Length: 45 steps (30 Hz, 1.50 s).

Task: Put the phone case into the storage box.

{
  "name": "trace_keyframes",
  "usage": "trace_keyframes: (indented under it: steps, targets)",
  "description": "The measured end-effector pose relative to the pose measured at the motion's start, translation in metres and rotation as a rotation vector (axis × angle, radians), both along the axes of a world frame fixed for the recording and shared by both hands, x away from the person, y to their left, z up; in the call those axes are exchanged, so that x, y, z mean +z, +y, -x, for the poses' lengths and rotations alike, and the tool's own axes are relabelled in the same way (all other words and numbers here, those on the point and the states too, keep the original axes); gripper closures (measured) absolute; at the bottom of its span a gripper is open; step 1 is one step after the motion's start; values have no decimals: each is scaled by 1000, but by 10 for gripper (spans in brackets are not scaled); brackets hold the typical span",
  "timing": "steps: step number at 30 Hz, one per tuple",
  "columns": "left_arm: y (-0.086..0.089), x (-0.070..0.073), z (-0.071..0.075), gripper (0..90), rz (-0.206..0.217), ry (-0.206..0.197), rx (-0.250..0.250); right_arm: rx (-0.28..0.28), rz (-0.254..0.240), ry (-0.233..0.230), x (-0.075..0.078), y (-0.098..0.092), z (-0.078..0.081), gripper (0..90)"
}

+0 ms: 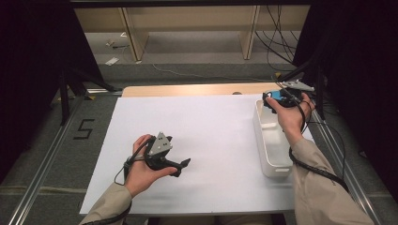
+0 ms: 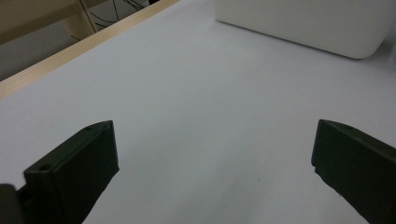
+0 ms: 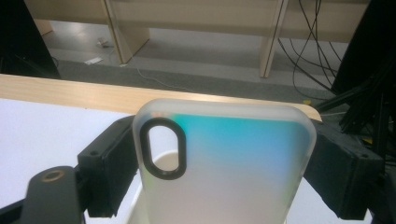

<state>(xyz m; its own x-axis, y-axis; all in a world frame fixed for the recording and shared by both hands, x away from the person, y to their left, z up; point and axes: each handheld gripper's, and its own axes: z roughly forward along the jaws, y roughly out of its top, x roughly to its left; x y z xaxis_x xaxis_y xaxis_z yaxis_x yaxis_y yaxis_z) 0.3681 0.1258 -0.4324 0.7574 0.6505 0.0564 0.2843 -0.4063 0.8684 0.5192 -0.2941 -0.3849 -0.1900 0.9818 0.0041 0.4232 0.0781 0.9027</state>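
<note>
Over the white bin (image 1: 271, 140) at the bench's right edge, the right hand-held gripper (image 1: 278, 97) clamps a translucent phone case (image 3: 224, 163), best lowered level before release; the left hand-held gripper (image 2: 212, 163) idles, jaws apart, while the right gripper view reveals the case's camera cutout.

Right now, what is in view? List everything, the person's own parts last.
Phone case: one, frosted with a blue-green tint, held in the right gripper over the bin's far end.
Bin: one, white, right side of the table.
Sheet: one, white, covering the table.
Table: one, light wood, far edge showing beyond the sheet.
Shelving: one, pale wood, on the floor behind.
Left gripper: one, black, fingers apart, empty, over the sheet.
Right gripper: one, black, shut on the case.
</note>
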Motion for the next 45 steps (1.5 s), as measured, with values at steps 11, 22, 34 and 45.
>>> trace_keyframes:
  steps: [11,22,34,45]
  targets:
    - [0,0,0,0,-3,2,-1,3,15,6,-3,2,-3,182]
    - [1,0,0,0,-2,3,-2,2,22,10,-5,3,-6,182]
    - [1,0,0,0,-2,4,-2,4,35,14,-7,5,-8,182]
    - [1,0,0,0,-2,4,-1,2,44,16,-9,6,-10,182]
